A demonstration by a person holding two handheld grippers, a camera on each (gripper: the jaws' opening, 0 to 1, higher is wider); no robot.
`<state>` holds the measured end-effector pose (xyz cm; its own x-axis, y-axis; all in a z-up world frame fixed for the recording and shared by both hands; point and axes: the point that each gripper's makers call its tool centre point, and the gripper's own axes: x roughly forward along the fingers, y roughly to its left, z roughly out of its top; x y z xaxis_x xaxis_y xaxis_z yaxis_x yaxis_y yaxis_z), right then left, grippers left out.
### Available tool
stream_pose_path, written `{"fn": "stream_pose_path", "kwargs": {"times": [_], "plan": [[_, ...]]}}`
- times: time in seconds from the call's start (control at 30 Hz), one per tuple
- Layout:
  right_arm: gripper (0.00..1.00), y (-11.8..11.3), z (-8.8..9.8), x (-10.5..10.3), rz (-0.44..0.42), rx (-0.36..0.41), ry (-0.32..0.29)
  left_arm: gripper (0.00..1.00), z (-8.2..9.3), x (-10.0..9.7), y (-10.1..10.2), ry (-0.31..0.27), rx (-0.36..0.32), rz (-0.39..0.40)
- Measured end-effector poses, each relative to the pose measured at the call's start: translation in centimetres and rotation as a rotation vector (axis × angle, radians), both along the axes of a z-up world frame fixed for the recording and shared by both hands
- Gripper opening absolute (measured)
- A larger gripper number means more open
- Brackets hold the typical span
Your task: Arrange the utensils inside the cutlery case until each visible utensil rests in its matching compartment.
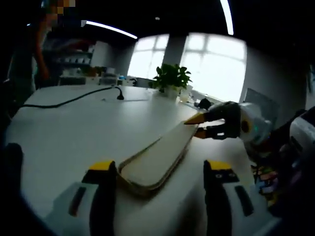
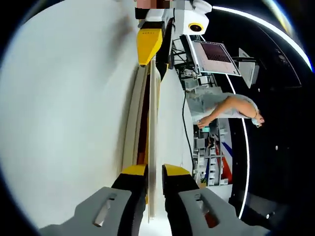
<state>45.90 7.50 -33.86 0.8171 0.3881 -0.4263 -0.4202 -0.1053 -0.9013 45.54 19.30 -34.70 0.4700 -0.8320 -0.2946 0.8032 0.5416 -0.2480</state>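
Note:
A long beige cutlery case (image 1: 156, 157) lies on the white table (image 1: 74, 132), running away from me. My left gripper (image 1: 158, 169) is open, its jaws standing either side of the case's near end without touching it. At the far end my right gripper (image 1: 198, 125) is shut on the case's lid. In the right gripper view the right gripper (image 2: 152, 179) pinches the thin lid (image 2: 152, 123) edge-on, raised a little off the base (image 2: 132, 128). A dark narrow gap shows between them, and the utensils inside are hidden. The left gripper (image 2: 150, 46) sits at the case's other end.
A potted plant (image 1: 171, 78) stands at the table's far edge before bright windows. A black cable (image 1: 74, 100) crosses the far left of the table. A person (image 2: 224, 108) stands beyond the table near shelves. The table's edge runs close by the right gripper.

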Motion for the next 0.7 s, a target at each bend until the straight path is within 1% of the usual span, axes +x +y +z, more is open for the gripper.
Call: {"fn": "stream_pose_path", "kwargs": {"times": [0.13, 0.27, 0.33, 0.43, 0.53, 0.63, 0.7], "plan": [[0.11, -0.4, 0.3, -0.3, 0.002, -0.005, 0.004, 0.71, 0.0, 0.1, 0.1, 0.006, -0.006, 0.011], [0.12, -1.1, 0.8, -0.8, 0.008, -0.008, 0.012, 0.7, -0.1, 0.1, 0.1, 0.016, -0.013, 0.016], [0.12, -1.6, 1.0, -1.2, 0.006, 0.011, 0.032, 0.7, -0.2, 0.1, 0.1, 0.019, -0.011, 0.015], [0.13, -2.3, 1.2, -1.3, -0.009, 0.049, 0.045, 0.69, -0.2, 0.1, 0.1, 0.023, -0.012, 0.019], [0.13, -3.1, 1.1, -1.3, -0.024, 0.064, 0.04, 0.68, -0.2, 0.2, 0.1, 0.028, -0.019, 0.021], [0.13, -4.5, 0.7, -1.2, -0.057, 0.063, 0.033, 0.68, -0.2, 0.2, 0.1, 0.031, -0.021, 0.023], [0.13, -5.4, 0.7, -1.4, -0.075, 0.081, 0.035, 0.68, -0.3, 0.2, 0.1, 0.031, -0.018, 0.022]]}}
